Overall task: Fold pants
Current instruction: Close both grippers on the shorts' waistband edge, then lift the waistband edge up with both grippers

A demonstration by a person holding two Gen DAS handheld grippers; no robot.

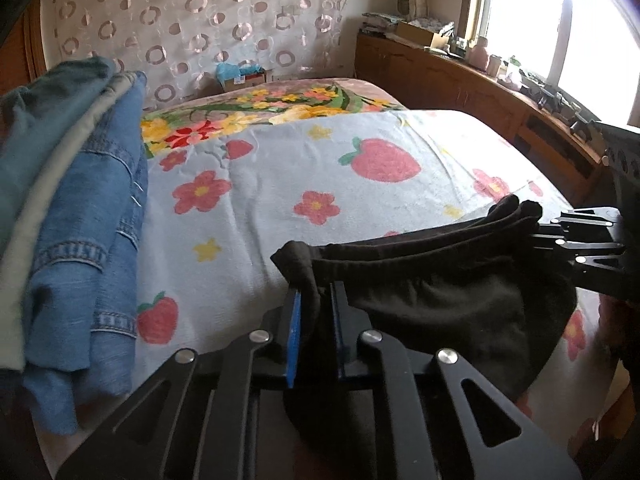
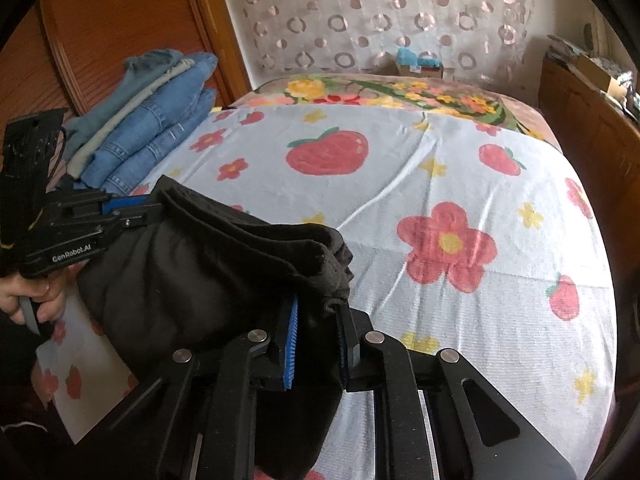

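Observation:
Dark brown-black pants [image 1: 440,300] hang bunched between my two grippers above the near edge of the bed. My left gripper [image 1: 316,300] is shut on one end of the cloth, which fills the gap between its blue pads. My right gripper [image 2: 318,312] is shut on the other end of the pants [image 2: 192,280]. In the left wrist view the right gripper [image 1: 536,236] shows at the right, clamped on the cloth. In the right wrist view the left gripper [image 2: 148,206] shows at the left, held by a hand.
The bed carries a white blanket with strawberries and flowers [image 1: 340,200], also in the right wrist view [image 2: 400,200]. A stack of folded jeans and other clothes [image 1: 80,220] lies at the bed's left edge [image 2: 152,120]. A wooden cabinet with clutter [image 1: 480,80] runs along the right under a window.

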